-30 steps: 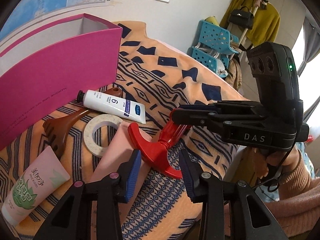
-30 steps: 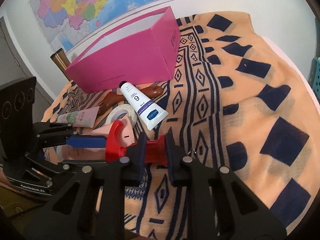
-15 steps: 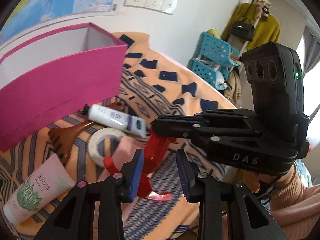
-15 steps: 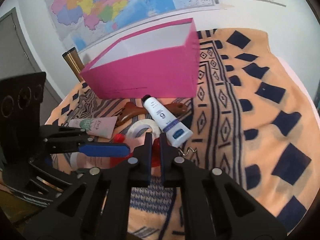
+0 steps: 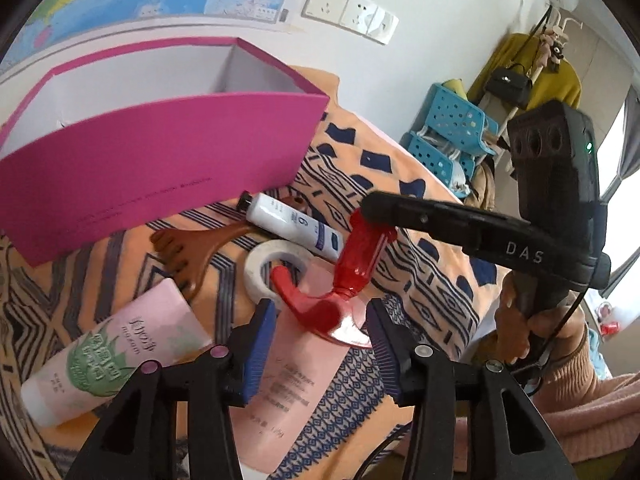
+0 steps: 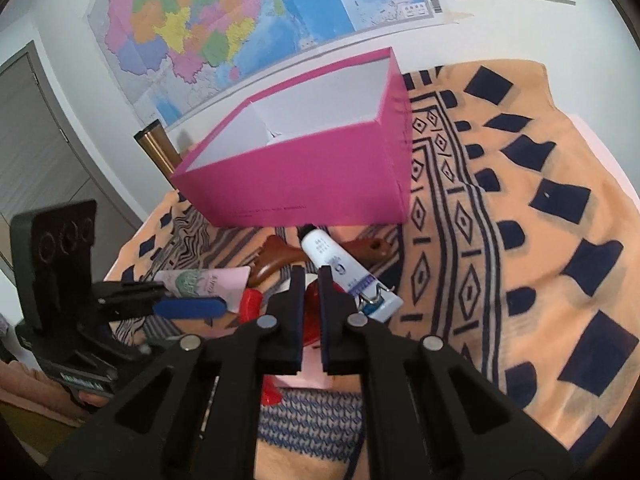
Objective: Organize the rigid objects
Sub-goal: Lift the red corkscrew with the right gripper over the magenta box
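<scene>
Pink-and-green tube [image 5: 108,352]: seen lying at near left on the patterned blanket [image 5: 424,208], untouched.
Magenta box [image 5: 160,168]: set at far left, open-topped, and judged the likely place for the items; its near wall is tall.
Left gripper [image 5: 322,334]: held open, its blue pads either side of the hammer head without touching it.
Red toy hammer [image 5: 340,288]: glossy translucent plastic, with a ribbed handle and a curved head; it is held lifted above the tape roll [image 5: 276,268] and a pink packet [image 5: 296,376].
Right gripper [image 6: 311,312]: closed on the hammer handle.
Risk: the slick handle could be let slip or swing in the narrow grip, and the head could be caught on the box wall or knocked against the white tube [image 5: 292,226].
</scene>
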